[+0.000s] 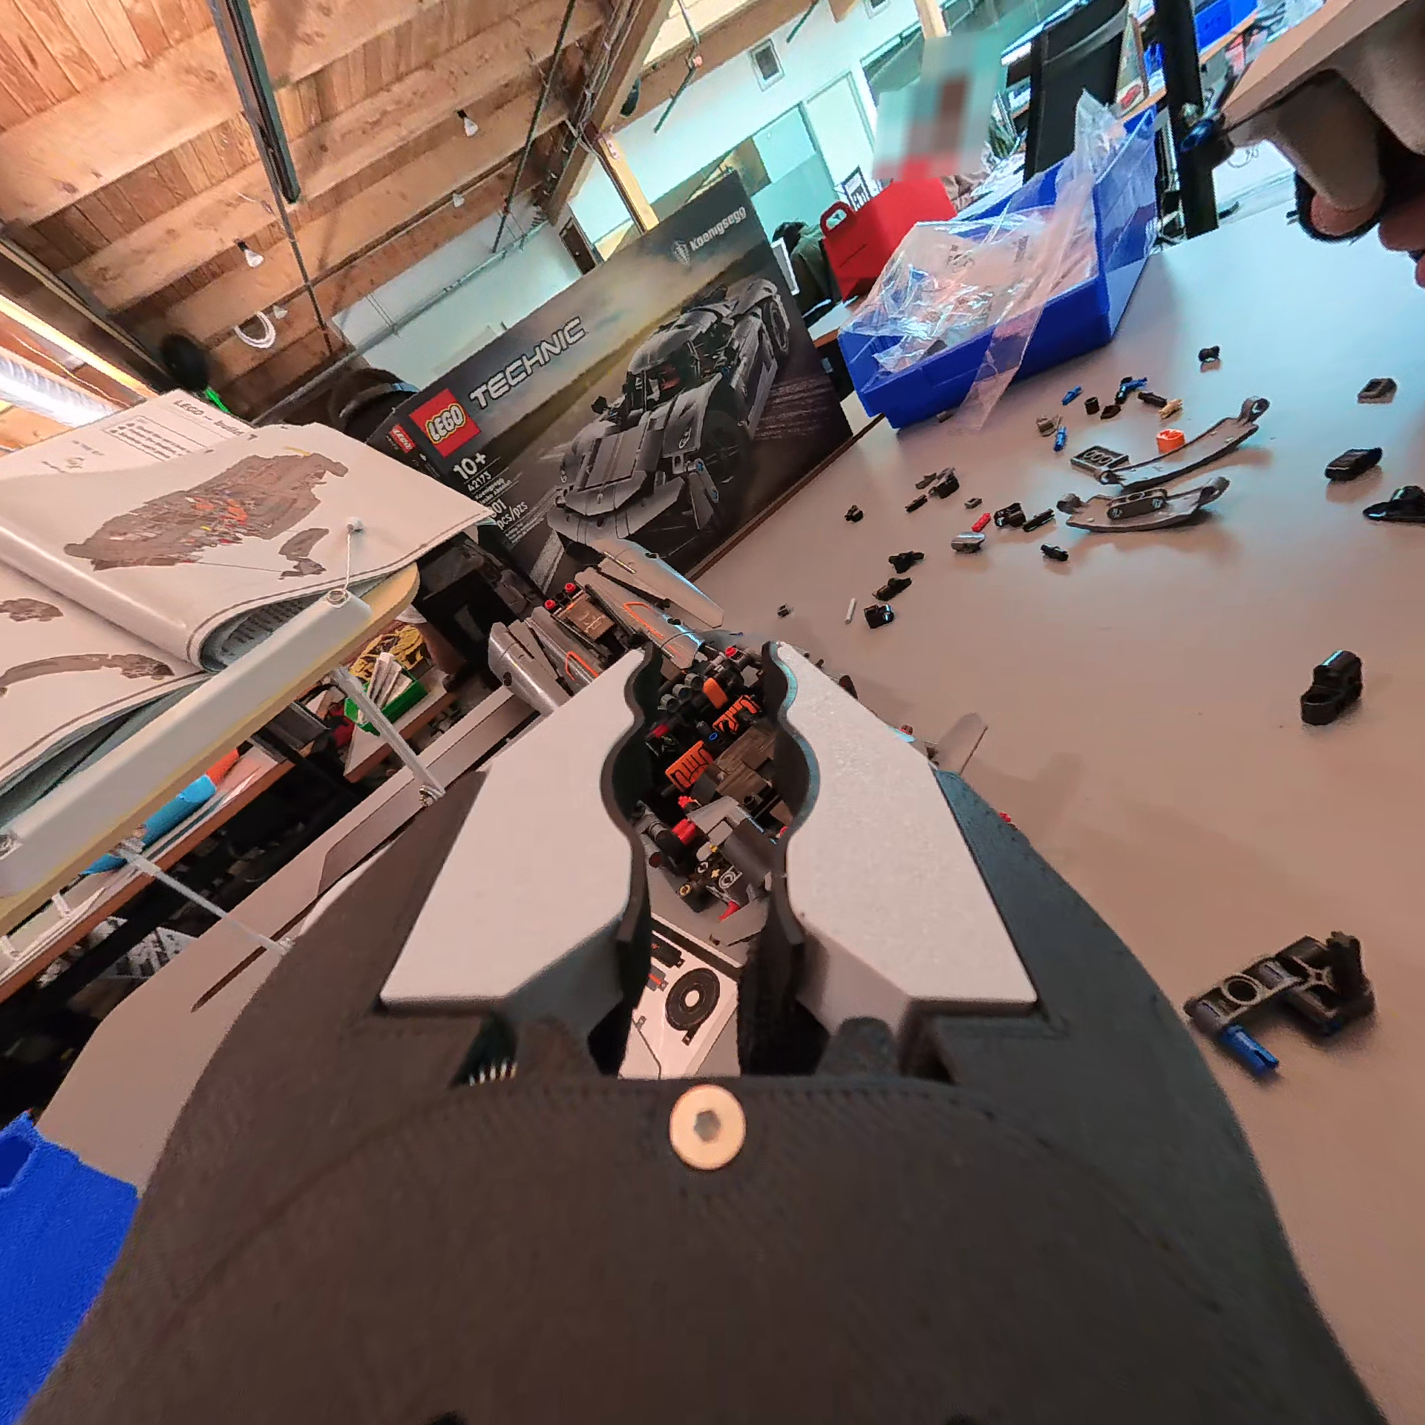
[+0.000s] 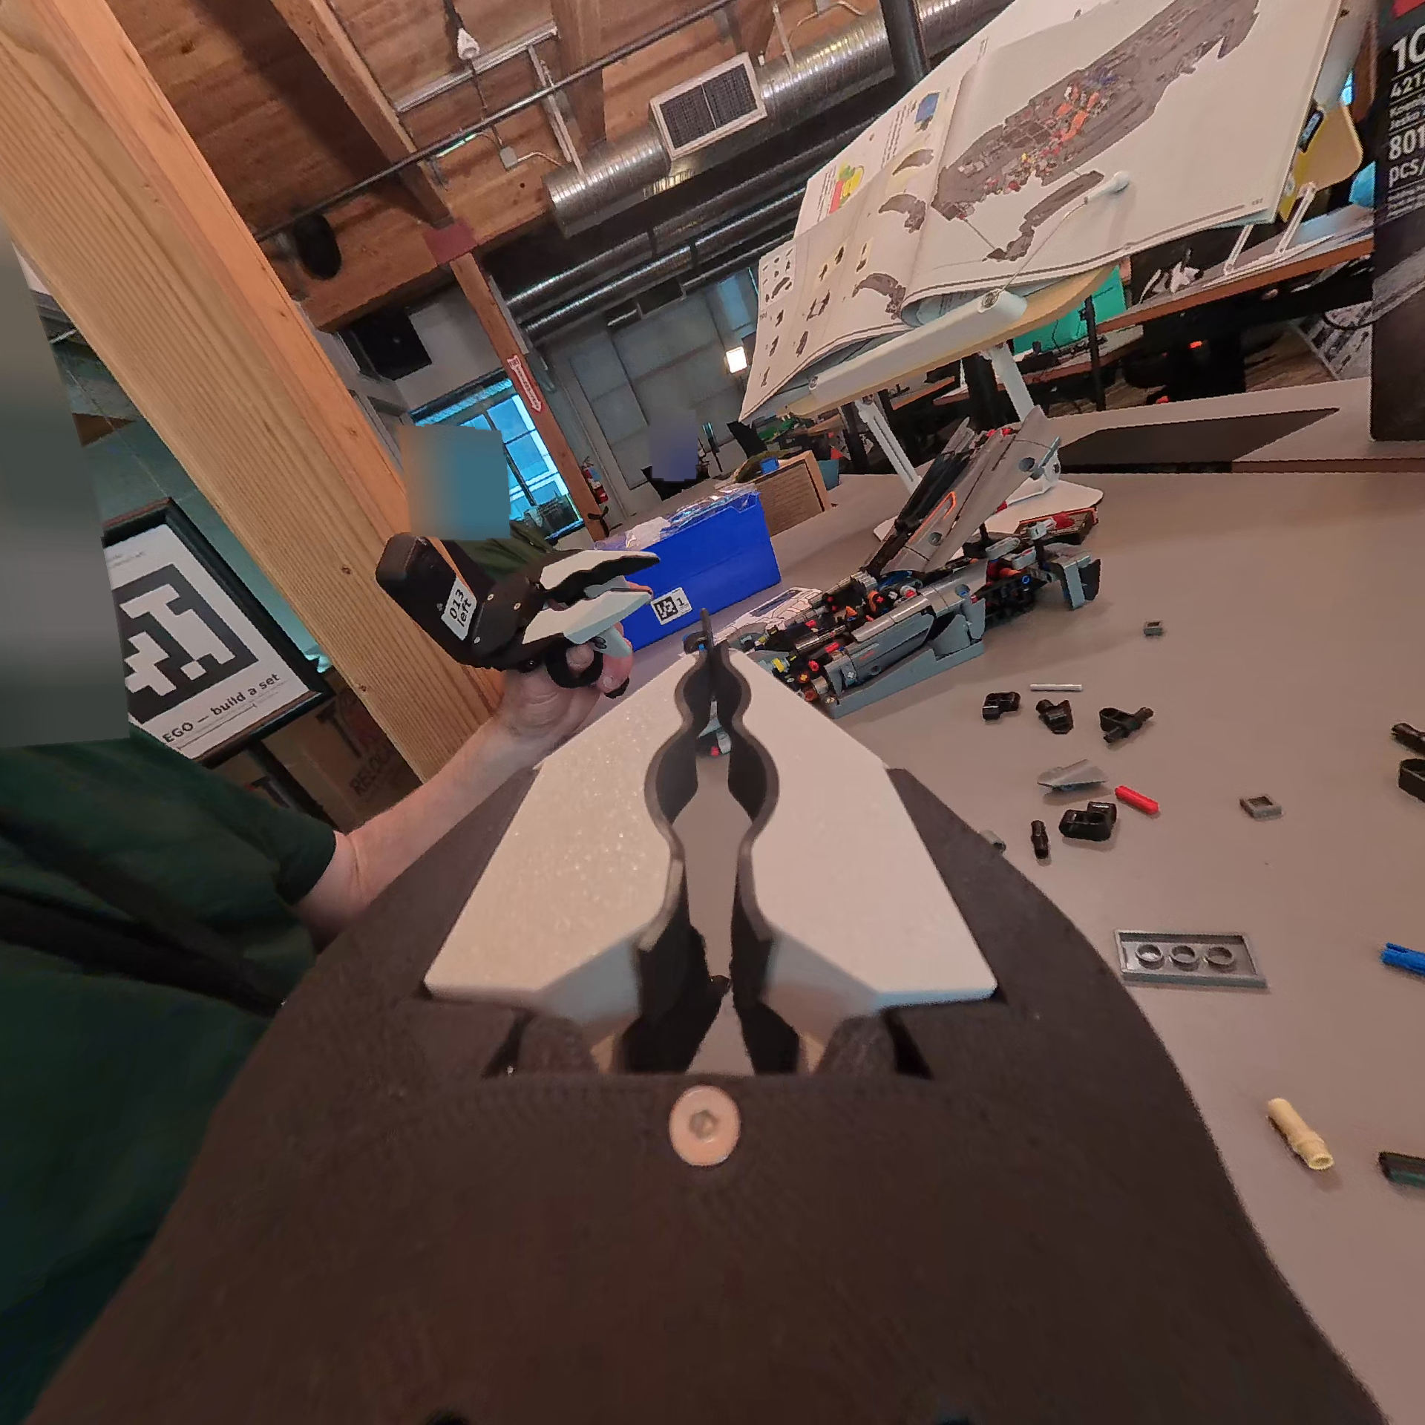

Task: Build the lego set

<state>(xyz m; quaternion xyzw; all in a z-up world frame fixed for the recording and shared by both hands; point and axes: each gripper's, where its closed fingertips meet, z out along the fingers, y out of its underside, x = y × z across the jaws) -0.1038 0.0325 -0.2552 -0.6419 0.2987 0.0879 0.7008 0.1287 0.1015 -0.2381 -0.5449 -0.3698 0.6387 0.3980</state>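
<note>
Left wrist view
Left gripper (image 1: 705, 663): matte grey fingers with wavy black inner pads on a coarse black printed body; the jaws stand apart with nothing between them, hovering over the car.
Lego car (image 1: 717, 763): half-built grey model, its open frame crowded with black, red and orange parts; it lies on the table straight ahead, partly hidden by the fingers.
Table (image 1: 1118, 771): smooth pale grey top.
Loose parts: small black connectors lie scattered to the right, with two curved grey panels (image 1: 1149, 501) and a black beam assembly with a blue pin (image 1: 1284, 995).
Blue bin (image 1: 1002, 347): plastic tray at the far right, holding crumpled clear bags.
Set box (image 1: 617, 447): dark cardboard, standing upright behind the car.
Instruction book (image 1: 193, 524): open on a tilted stand at the left.

Right wrist view
Right gripper (image 2: 705, 651): same grey and black build; the tips pinch a small black piece (image 2: 703, 631), held above the table near the car's near end.
Lego car (image 2: 925, 609): on the table ahead and slightly right, a grey panel raised at a slant.
Left gripper (image 2: 648, 574): held aloft at the left in a bare hand (image 2: 551, 698), fingers parted and empty.
Loose parts: black connectors, a red pin (image 2: 1137, 800), a flat grey three-hole plate (image 2: 1187, 958) and a tan pin (image 2: 1299, 1135) lie on the right.
Blue bin (image 2: 709, 563): behind the left gripper, with clear bags inside.
Instruction book (image 2: 1079, 154): open on its white stand, above the car.
</note>
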